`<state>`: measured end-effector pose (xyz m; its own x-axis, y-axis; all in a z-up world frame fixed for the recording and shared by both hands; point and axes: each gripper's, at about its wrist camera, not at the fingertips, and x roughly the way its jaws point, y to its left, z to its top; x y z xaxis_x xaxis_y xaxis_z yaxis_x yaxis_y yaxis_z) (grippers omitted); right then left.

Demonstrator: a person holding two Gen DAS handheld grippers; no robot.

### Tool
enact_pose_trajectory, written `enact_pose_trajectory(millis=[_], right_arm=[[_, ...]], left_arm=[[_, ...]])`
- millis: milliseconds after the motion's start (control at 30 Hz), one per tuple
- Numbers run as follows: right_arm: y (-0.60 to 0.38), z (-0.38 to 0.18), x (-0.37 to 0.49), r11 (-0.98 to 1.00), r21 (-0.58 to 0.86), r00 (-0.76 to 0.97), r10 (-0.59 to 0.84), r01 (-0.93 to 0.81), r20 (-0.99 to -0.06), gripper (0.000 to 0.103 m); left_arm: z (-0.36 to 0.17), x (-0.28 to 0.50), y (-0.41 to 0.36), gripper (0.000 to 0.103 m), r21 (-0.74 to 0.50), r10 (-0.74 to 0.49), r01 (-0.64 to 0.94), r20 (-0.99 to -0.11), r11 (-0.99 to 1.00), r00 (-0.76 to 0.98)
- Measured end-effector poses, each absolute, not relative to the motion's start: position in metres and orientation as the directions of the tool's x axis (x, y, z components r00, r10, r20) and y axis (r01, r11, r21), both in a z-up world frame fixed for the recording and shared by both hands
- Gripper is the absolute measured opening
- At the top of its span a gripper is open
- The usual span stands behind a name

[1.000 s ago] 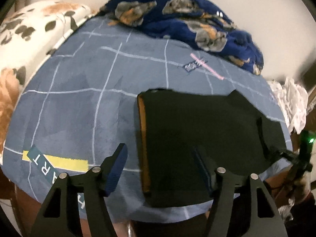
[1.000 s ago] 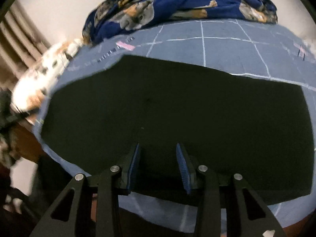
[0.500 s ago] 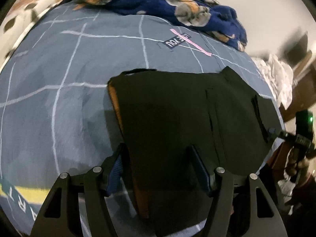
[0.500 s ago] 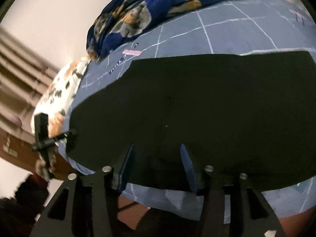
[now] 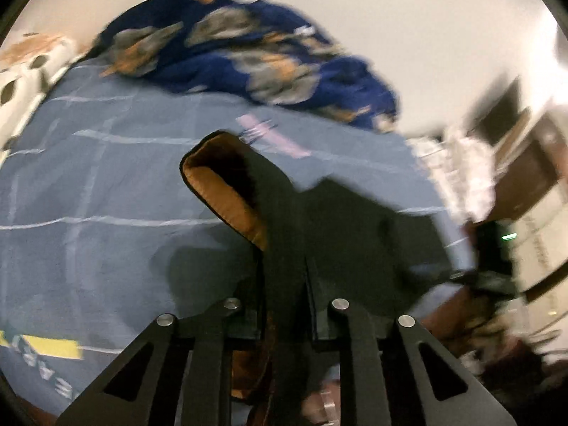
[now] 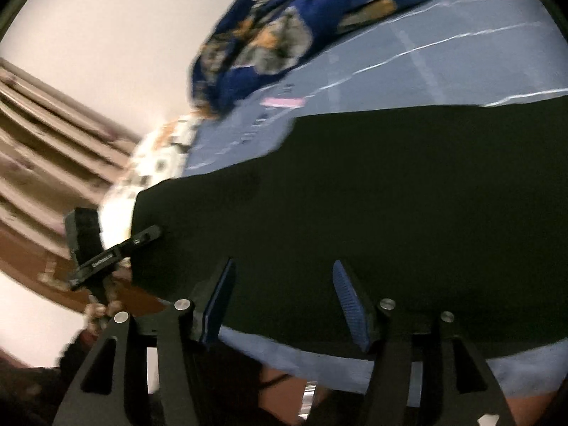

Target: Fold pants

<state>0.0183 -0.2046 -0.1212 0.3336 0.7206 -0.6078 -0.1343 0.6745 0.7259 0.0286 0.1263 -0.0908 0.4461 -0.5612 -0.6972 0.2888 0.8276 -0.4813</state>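
Black pants with an orange-brown inner waistband (image 5: 227, 195) lie on a blue bed sheet (image 5: 106, 184). My left gripper (image 5: 284, 269) is closing, and its jaws pinch the waistband end of the pants (image 5: 355, 227), which is lifted into a raised fold. In the right wrist view the pants (image 6: 355, 195) spread flat and wide. My right gripper (image 6: 282, 294) is opening above their near edge, its blue pads (image 6: 346, 298) apart with cloth below them and not pressed. The left gripper (image 6: 106, 255) shows at the pants' left end.
A crumpled navy blanket (image 5: 248, 53) with animal prints lies at the back of the bed by the wall. A spotted white pillow (image 5: 21, 67) sits at the far left. White cloth (image 5: 461, 177) and dark furniture stand to the right. Curtains (image 6: 42, 124) hang beyond the bed's left end.
The left jaws have closed on the waistband end and lifted it off the sheet, so the orange lining now stands up. The right jaws have spread wider and the right view has rolled.
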Motion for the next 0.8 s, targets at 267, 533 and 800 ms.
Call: enact_pose_trajectory(millis=[267, 533, 800], right_arm=[[-0.210, -0.119, 0.033, 0.360, 0.931, 0.344, 0.883, -0.060, -0.319, 0.076], [-0.229, -0.154, 0.041, 0.130, 0.988, 0.369, 0.917, 0.080, -0.151, 0.079], [-0.236, -0.167, 0.047, 0.150, 0.977, 0.384, 0.902, 0.152, -0.198, 0.091]], left_arm=[[-0.054, 0.027, 0.009, 0.021, -0.511, -0.697, 0.492, -0.628, 0.705, 0.346], [-0.074, 0.028, -0.024, 0.049, -0.572, -0.751, 0.513, -0.605, 0.641, 0.264], [-0.087, 0.027, 0.003, 0.065, -0.554, -0.706, 0.454, -0.636, 0.698, 0.311]])
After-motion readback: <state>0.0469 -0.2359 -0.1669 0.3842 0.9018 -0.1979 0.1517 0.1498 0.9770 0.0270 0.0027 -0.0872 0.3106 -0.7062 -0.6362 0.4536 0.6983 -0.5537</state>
